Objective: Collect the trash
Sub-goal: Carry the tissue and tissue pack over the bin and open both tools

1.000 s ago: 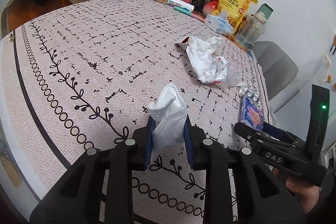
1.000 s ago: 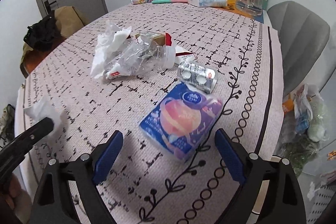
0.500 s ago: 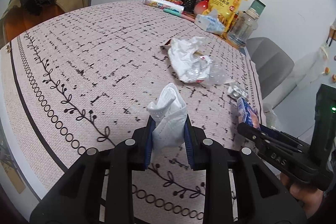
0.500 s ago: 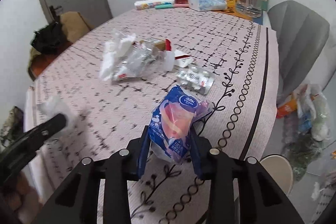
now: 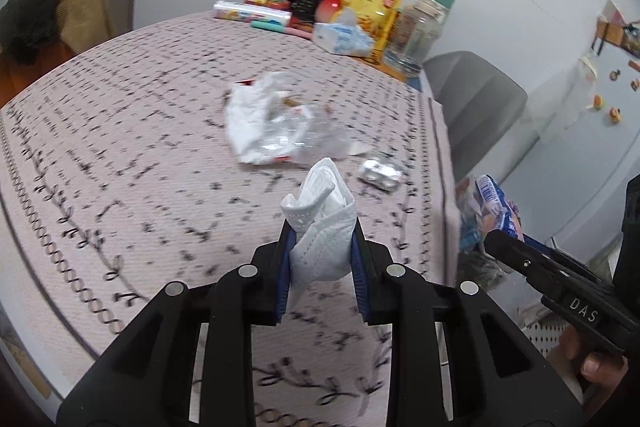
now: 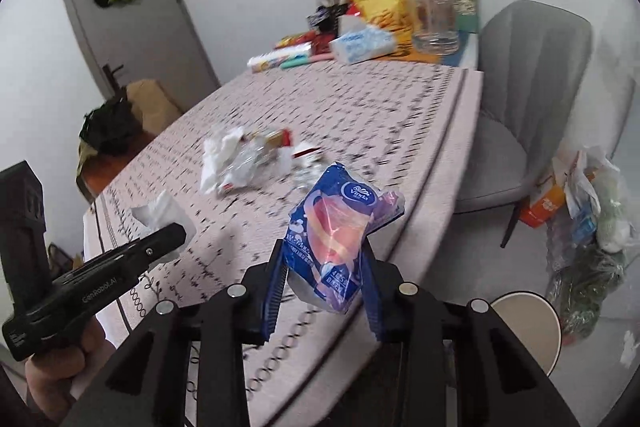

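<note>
My left gripper (image 5: pixel 320 267) is shut on a crumpled white tissue (image 5: pixel 322 223) and holds it above the patterned tablecloth (image 5: pixel 120 115). My right gripper (image 6: pixel 324 283) is shut on a blue and pink tissue packet (image 6: pixel 336 223), lifted off the table near its right edge. That packet also shows at the right in the left wrist view (image 5: pixel 498 207). On the table lie a white crumpled paper with a crushed clear plastic bottle (image 5: pixel 276 127) and a silver blister pack (image 5: pixel 380 171).
Snack bags, a tissue box (image 6: pixel 360 45), a clear jar and a wire basket stand at the table's far end. A grey chair (image 6: pixel 528 95) stands to the right. A bag full of trash (image 6: pixel 588 223) and a round white bin (image 6: pixel 524 331) sit on the floor.
My right gripper closed on the blue packet and lifted it off the table toward the right edge. My left gripper, still holding the tissue, rose and swung right.
</note>
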Demonstrator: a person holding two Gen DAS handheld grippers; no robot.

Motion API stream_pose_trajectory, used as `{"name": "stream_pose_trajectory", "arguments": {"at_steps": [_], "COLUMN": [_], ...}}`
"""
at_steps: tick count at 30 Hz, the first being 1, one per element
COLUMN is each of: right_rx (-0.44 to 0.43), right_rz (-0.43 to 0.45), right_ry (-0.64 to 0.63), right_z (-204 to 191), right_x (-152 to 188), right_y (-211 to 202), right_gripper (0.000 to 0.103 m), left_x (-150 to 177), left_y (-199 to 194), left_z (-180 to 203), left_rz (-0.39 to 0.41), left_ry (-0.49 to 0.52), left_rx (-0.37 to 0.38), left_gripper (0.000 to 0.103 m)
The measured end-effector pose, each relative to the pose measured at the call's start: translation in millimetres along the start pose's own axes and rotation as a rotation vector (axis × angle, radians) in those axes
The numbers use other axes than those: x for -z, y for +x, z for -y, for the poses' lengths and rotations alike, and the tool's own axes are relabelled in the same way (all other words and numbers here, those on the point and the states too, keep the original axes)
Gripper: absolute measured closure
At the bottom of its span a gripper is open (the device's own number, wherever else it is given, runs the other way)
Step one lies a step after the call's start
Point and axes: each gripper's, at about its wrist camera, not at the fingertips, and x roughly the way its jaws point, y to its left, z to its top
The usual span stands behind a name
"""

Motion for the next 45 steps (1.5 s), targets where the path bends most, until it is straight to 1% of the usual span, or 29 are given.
{"name": "stream_pose_trajectory", "arguments": {"at_steps": [7,9,18,25,33,34,36,37,38,40,42,45], "right_rx": [0.045,0.079,0.168,0.220,0.268,0.272,0.270,0.272,0.282,0.275,0.264,0.272], "right_rz": [0.031,0.043,0.056,0.053,0.016,0.012,0.015,0.024,0.033,0.036,0.017,0.007], "right_ry": [0.073,0.089,0.211,0.309,0.405,0.413,0.424,0.424,0.429,0.443,0.469,0.499], "right_z": [45,59,132,187,251,257,270,273,278,288,301,315], "right_x": [5,9,29,48,73,76,82,84,87,93,99,107], "right_y": [-19,-24,-40,-41,-26,-25,-21,-20,-20,-19,-15,-17], "right_gripper": [0.068,0.068,0.067,0.065,0.065,0.064,0.056,0.047,0.041,0.040,0.040,0.040], "left_x": [-6,-6,2,10,24,26,30,32,34,39,45,54], "left_y": [15,22,57,86,117,122,131,136,139,149,158,169], "left_z": [47,62,120,165,204,208,217,221,223,232,241,253], "left_rz": [-0.020,-0.034,-0.109,-0.171,-0.241,-0.252,-0.274,-0.286,-0.295,-0.317,-0.343,-0.372], "left_ry": [0.076,0.095,0.172,0.240,0.291,0.296,0.306,0.309,0.313,0.321,0.328,0.339], "left_rx": [0.062,0.081,0.137,0.166,0.174,0.175,0.177,0.178,0.178,0.177,0.181,0.197], "left_gripper": [0.077,0.077,0.077,0.077,0.077,0.077,0.077,0.077,0.077,0.077,0.077,0.077]}}
